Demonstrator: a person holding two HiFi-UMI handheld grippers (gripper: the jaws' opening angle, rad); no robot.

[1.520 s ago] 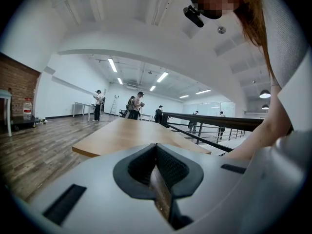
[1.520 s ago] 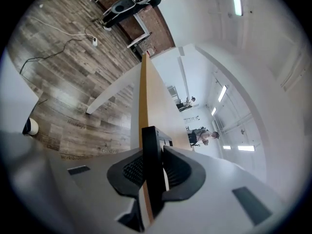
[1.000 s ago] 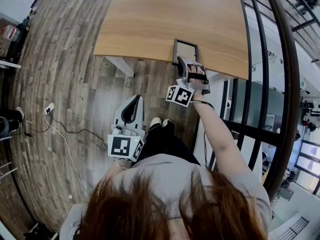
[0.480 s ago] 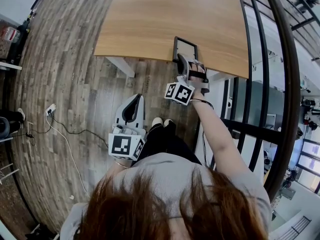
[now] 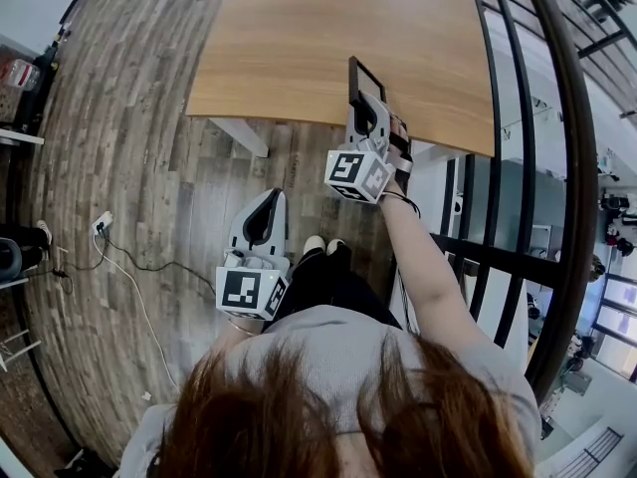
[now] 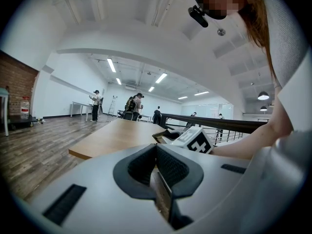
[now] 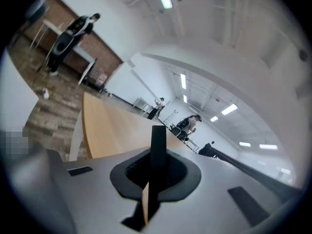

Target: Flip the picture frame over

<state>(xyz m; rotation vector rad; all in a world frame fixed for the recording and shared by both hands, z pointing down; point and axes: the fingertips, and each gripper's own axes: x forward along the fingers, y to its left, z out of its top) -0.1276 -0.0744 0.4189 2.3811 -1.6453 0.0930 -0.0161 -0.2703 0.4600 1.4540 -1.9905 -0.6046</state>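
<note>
picture frame (image 5: 363, 76): black | table (image 5: 328, 28): tan woodgrain | floor (image 5: 119, 167): grey-brown planks

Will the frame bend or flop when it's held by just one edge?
Probably stiff: the frame looks straight though the right gripper pinches only one edge. Likely light, since that one pinch holds it tilted up over the table. Its thin edge might twist in the grip.

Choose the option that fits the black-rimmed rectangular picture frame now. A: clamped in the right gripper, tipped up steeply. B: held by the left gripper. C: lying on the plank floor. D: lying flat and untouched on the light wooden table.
A: the right gripper is shut on the edge of the black-rimmed picture frame, and the head view shows the frame tipped up steeply above the light wooden table.
</note>
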